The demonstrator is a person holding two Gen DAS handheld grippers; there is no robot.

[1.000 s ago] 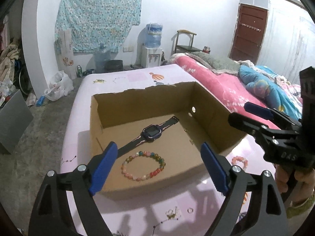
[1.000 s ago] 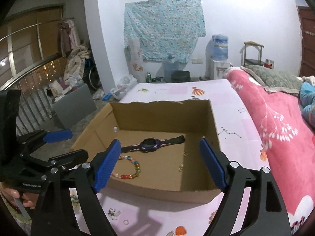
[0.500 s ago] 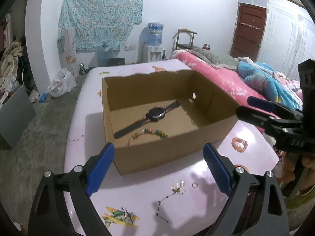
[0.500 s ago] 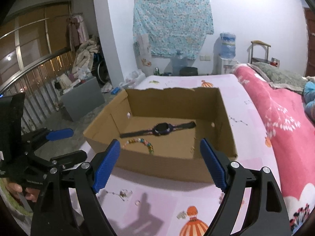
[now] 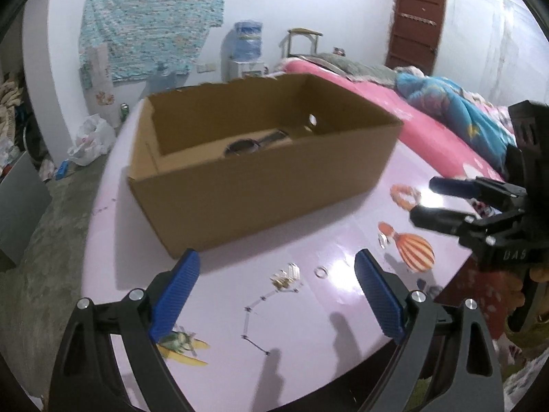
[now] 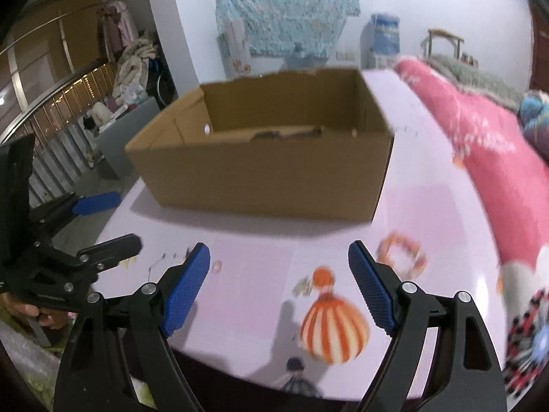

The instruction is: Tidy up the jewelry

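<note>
Broadly, a pink tabletop [image 5: 219,312] printed with hot-air balloons fills both wrist views, and an open cardboard box [image 5: 260,185] sits on it toward twelve o'clock from either gripper. Inside the box, over its near wall, part of a dark wristwatch [image 5: 245,146] shows in the left wrist view; in the right wrist view the box's contents are too blurred to name. At about three o'clock of the box in the left wrist view, a pink beaded bracelet [image 5: 405,195] lies on the bare tabletop, apart from the box; the same bracelet [image 6: 401,257] sits at one o'clock of the right gripper [image 6: 279,288], just beyond its right blue pad. That gripper's fingers stand wide apart with nothing between them but the tabletop. The left gripper [image 5: 276,290] likewise has its fingers spread wide and holds nothing. Between and just ahead of its pads, at twelve o'clock, lie a small pale earring cluster [image 5: 287,276] and, just to the right of it, a small ring [image 5: 321,271], both resting on the tabletop near the box's front wall.
</note>
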